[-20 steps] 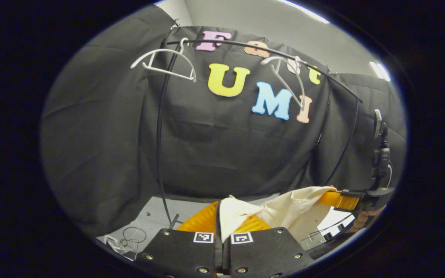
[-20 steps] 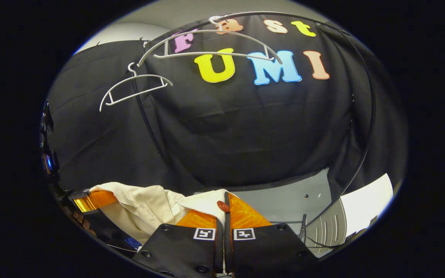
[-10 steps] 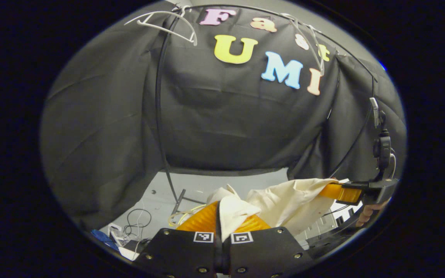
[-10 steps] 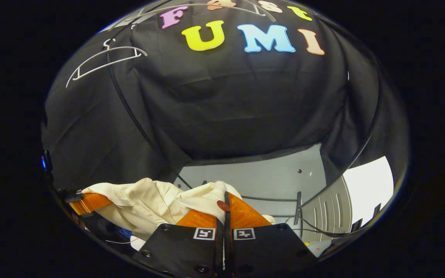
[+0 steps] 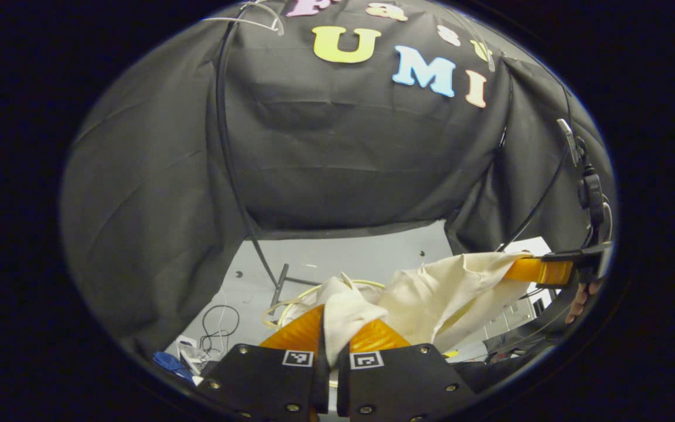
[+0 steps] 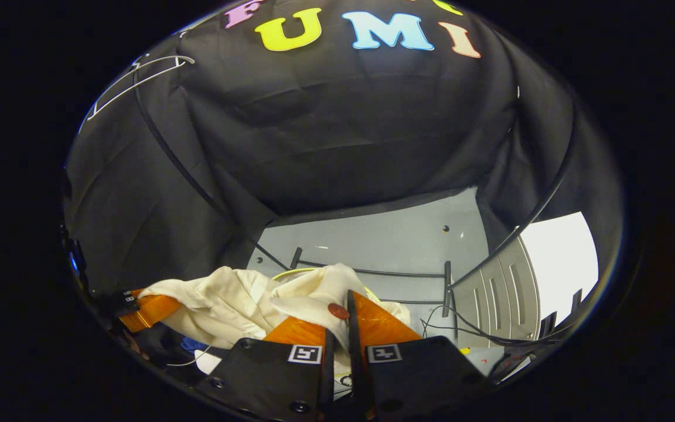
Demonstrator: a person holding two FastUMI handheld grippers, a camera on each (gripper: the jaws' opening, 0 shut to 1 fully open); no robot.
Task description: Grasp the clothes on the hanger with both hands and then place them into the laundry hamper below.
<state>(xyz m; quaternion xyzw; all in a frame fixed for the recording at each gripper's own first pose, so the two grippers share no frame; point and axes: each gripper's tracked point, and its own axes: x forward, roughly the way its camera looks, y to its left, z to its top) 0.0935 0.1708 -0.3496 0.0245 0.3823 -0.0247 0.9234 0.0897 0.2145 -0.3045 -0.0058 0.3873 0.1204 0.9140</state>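
Note:
A cream garment (image 5: 437, 290) hangs slack between my two grippers, off its hanger. In the left gripper view my left gripper (image 5: 337, 321) is shut on one bunched end of it, and my right gripper (image 5: 535, 271) pinches the other end at the far right, held by a hand. In the right gripper view my right gripper (image 6: 337, 313) is shut on the cloth (image 6: 226, 300) beside a red button (image 6: 338, 310), with my left gripper (image 6: 150, 308) at the lower left. A thin pale-yellow hamper rim (image 5: 283, 306) (image 6: 297, 271) curves just beyond the cloth; the hamper's body is hidden.
Bare white hangers (image 5: 249, 20) (image 6: 132, 82) hang on the black rack rail overhead. The rack's pole (image 5: 226, 152) and base bars (image 6: 372, 272) stand on the grey floor (image 6: 384, 240). Loose cables (image 5: 217, 328) lie at the left, a ribbed grey panel (image 6: 504, 293) at the right.
Both grippers have come down with the garment still held. The hangers have slid up to the top of both views, and more floor, the rack base and the hamper rim have appeared.

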